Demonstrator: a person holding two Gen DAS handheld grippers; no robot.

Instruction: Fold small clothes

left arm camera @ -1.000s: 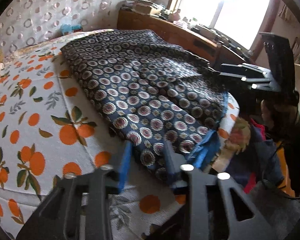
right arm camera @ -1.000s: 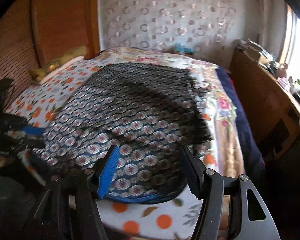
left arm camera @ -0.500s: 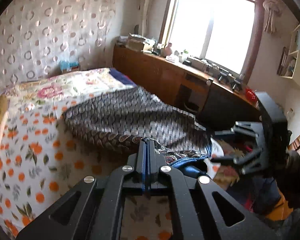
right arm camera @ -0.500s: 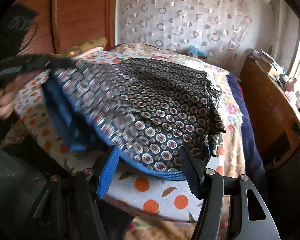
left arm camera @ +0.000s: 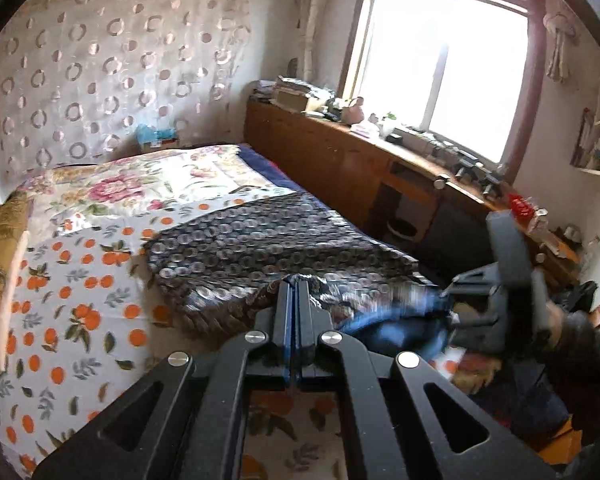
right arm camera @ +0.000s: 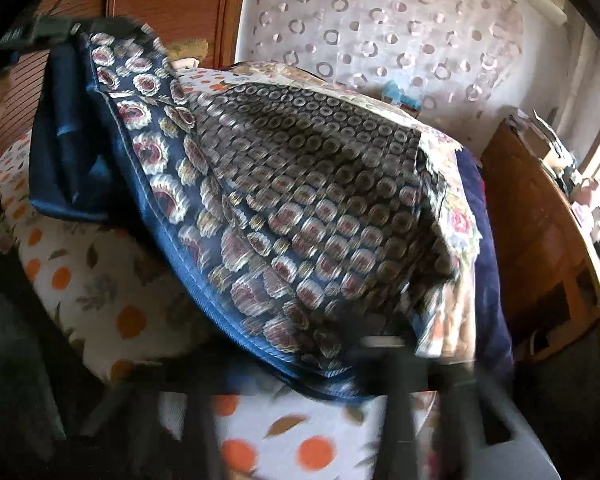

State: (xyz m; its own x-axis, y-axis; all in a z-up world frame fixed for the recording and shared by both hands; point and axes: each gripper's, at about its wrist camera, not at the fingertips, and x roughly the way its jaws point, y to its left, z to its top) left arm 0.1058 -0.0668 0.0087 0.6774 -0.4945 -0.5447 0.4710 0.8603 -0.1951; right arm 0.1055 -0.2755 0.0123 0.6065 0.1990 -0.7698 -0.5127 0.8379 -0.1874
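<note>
pinching a corner of the scarf (left arm camera: 260, 256), the left gripper (left arm camera: 296, 280) has its jaws pressed together and holds that edge up off the bed (left arm camera: 80, 320). the right gripper (left arm camera: 446, 294) has just been closing; its jaws sit at the scarf's near blue hem, but blur hides whether they bite the cloth. the rest of the scarf lies spread over the orange-print sheet (right arm camera: 112, 292), its far end on the floral quilt (left arm camera: 140, 188). a wooden counter (left arm camera: 340, 148) runs under the window (left arm camera: 444, 68).

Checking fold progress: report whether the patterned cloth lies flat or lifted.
Partly lifted: left gripper pinches its near edge up; the cloth otherwise rests on the bed.
</note>
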